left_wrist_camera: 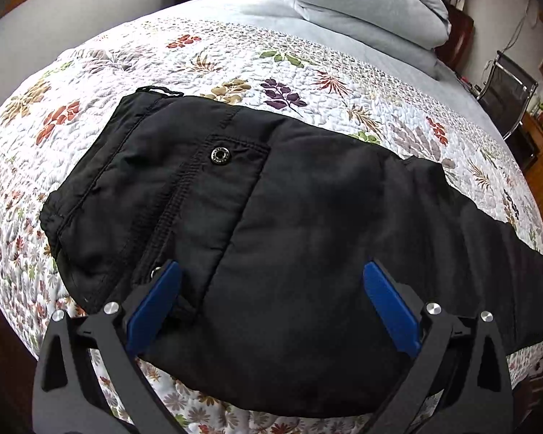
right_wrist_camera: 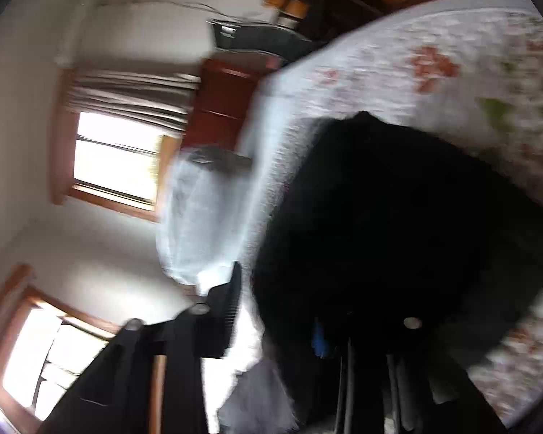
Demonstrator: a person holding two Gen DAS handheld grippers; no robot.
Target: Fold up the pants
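The black pants [left_wrist_camera: 271, 235] lie across the quilt [left_wrist_camera: 235, 58], straight ahead of my left claw [left_wrist_camera: 271, 300], which hovers wide open above them. My right claw [right_wrist_camera: 325, 325] is tilted and blurred; I cannot tell its grip.

The pants [left_wrist_camera: 307, 235] are plain black with a dark metal snap [left_wrist_camera: 219, 154]. Under them the quilt [left_wrist_camera: 235, 58] is white with red, tan, purple and green leaf prints. Beyond the pants, the duvet [left_wrist_camera: 365, 11] is pale blue. Gripper pads [left_wrist_camera: 391, 311] are blue.
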